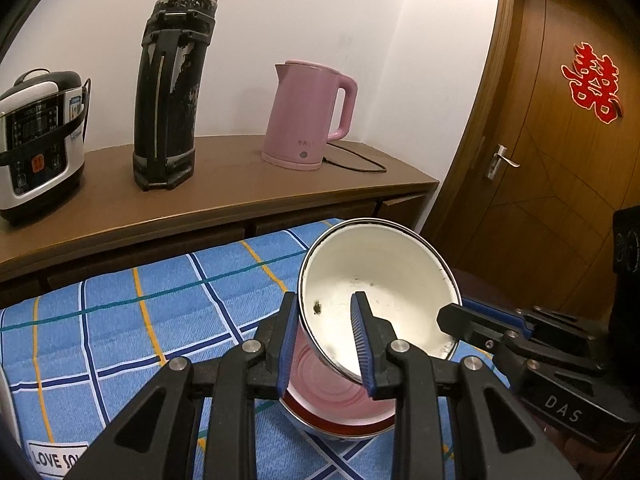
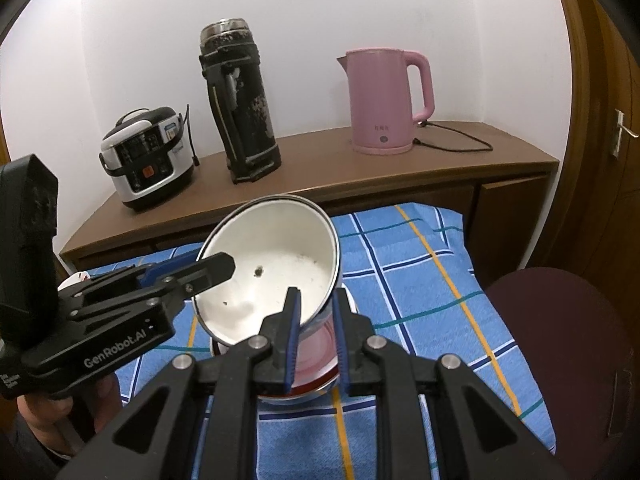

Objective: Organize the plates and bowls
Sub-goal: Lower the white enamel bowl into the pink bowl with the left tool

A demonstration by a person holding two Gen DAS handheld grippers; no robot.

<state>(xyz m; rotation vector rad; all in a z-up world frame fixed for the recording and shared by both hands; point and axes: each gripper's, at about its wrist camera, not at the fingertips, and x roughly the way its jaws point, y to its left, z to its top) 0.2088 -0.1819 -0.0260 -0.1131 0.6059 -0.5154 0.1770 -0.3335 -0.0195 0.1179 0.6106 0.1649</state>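
A white enamel bowl (image 1: 384, 280) (image 2: 276, 276) with a metal rim is tilted toward me, a dark speck on its inside. It hangs over a pink bowl (image 1: 340, 396) (image 2: 316, 360) with a red rim that stands on the blue checked cloth (image 1: 160, 320) (image 2: 420, 280). My left gripper (image 1: 325, 308) is shut on the white bowl's left rim, one finger inside and one outside. My right gripper (image 2: 317, 296) is shut on the opposite rim in the same way. Each gripper shows in the other's view: left gripper (image 2: 214, 270), right gripper (image 1: 456, 316).
Behind the cloth, a brown sideboard (image 1: 240, 200) carries a rice cooker (image 1: 36, 144), a tall black flask (image 1: 172, 92) and a pink kettle (image 1: 308, 116) with its cord. A wooden door (image 1: 560, 160) is at the right. A dark red seat (image 2: 560, 340) stands beside the cloth.
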